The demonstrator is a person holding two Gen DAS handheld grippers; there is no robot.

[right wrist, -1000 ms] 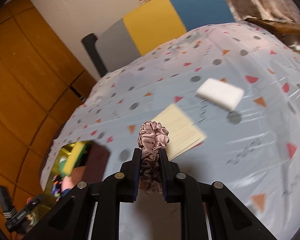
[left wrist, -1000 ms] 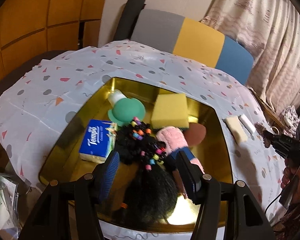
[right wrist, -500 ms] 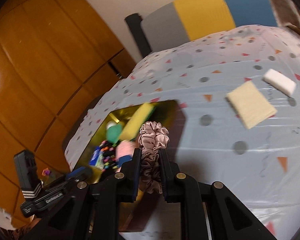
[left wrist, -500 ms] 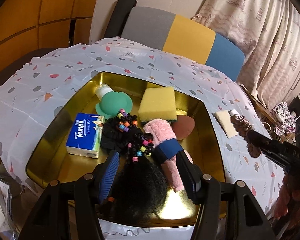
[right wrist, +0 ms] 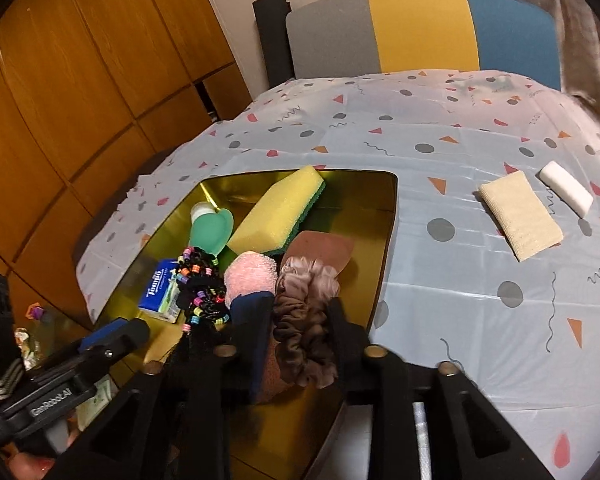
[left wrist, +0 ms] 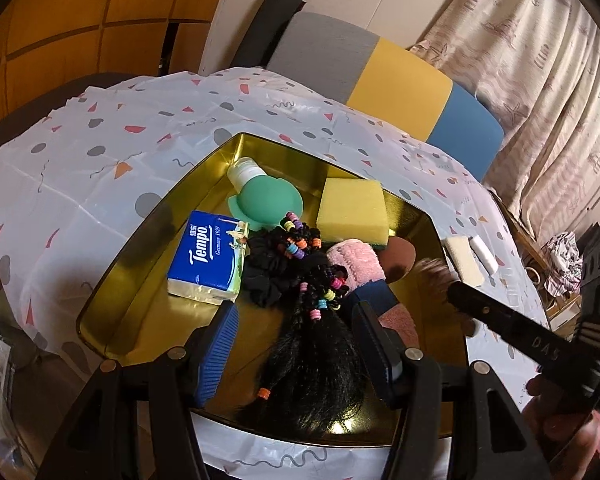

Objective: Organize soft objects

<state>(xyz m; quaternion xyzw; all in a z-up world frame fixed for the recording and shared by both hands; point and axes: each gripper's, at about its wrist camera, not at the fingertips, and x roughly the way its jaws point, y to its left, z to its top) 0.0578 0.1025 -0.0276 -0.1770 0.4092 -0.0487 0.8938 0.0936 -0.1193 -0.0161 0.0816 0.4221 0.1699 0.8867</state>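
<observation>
One mauve satin scrunchie (right wrist: 306, 320) sits between the fingers of the right gripper (right wrist: 300, 320), which are spread a little wider than in the earlier frames; the fabric bulges between them, and whether they grip it I cannot tell. It hangs over the near right part of the gold tray (right wrist: 388, 248), just beside the brown pad (right wrist: 324, 246). Within the tray lie a pink towel roll (right wrist: 250, 276), a yellow sponge (right wrist: 278, 216), a green silicone bottle (right wrist: 211, 226), a Tempo tissue pack (left wrist: 209, 256), a black scrunchie (left wrist: 270, 276) and a black beaded wig (left wrist: 314, 344). The left gripper (left wrist: 296, 344) hovers over the tray's near edge, wide open and holding nothing, the wig below its gap. Right of the tray, on the patterned counter (right wrist: 460, 280), rest a beige cloth pad (right wrist: 520, 216) and a white eraser block (right wrist: 566, 188), well apart from the tray.
</observation>
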